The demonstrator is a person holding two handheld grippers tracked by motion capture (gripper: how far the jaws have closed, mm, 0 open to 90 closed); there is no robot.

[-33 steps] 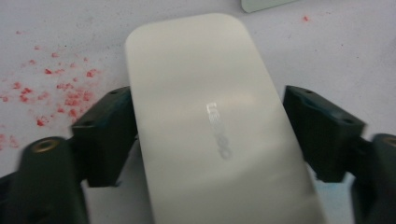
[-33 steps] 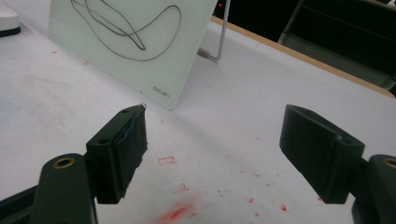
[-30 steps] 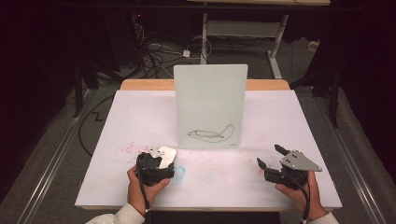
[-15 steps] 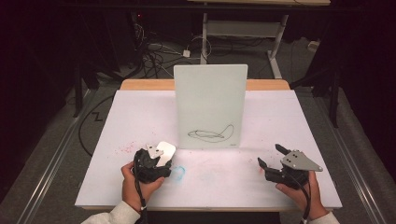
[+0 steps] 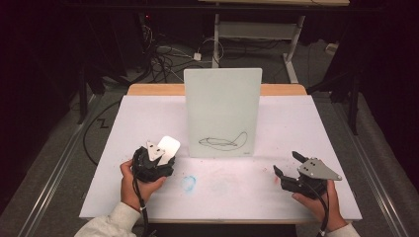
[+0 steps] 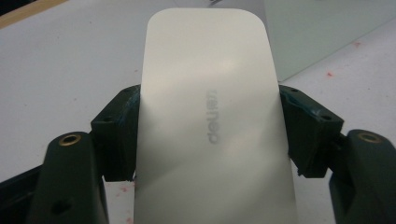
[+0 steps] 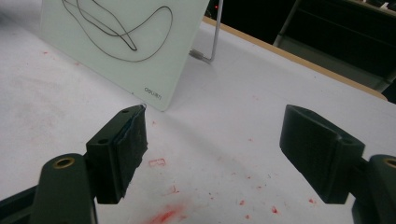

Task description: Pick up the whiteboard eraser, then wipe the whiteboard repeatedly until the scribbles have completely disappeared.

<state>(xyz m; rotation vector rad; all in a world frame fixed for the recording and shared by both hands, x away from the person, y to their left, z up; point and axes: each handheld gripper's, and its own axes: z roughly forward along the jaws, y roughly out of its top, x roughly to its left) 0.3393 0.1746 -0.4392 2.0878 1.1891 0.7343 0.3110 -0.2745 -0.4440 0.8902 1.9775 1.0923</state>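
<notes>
Surroundings: an upright pale glass drawing board (image 5: 222,112) with a black scribble stands mid-table, just beyond my left gripper (image 5: 159,159); a blue smudge (image 5: 188,182) marks the white table (image 5: 296,123).
Eraser: the flat white rounded-rectangle eraser (image 6: 212,116) sits between my left jaws, projecting forward towards the board.
Left gripper: clamped on the eraser's sides.
Right gripper (image 5: 288,165): jaws wide apart, empty, over red specks.

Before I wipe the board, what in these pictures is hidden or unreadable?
- White rounded eraser: left gripper view; underside faces away, lower end cut off by the frame.
- Upright white drawing board: right gripper view; top cropped, black scribble partly lost.
- Board's corner lettering: high view; too small.
</notes>
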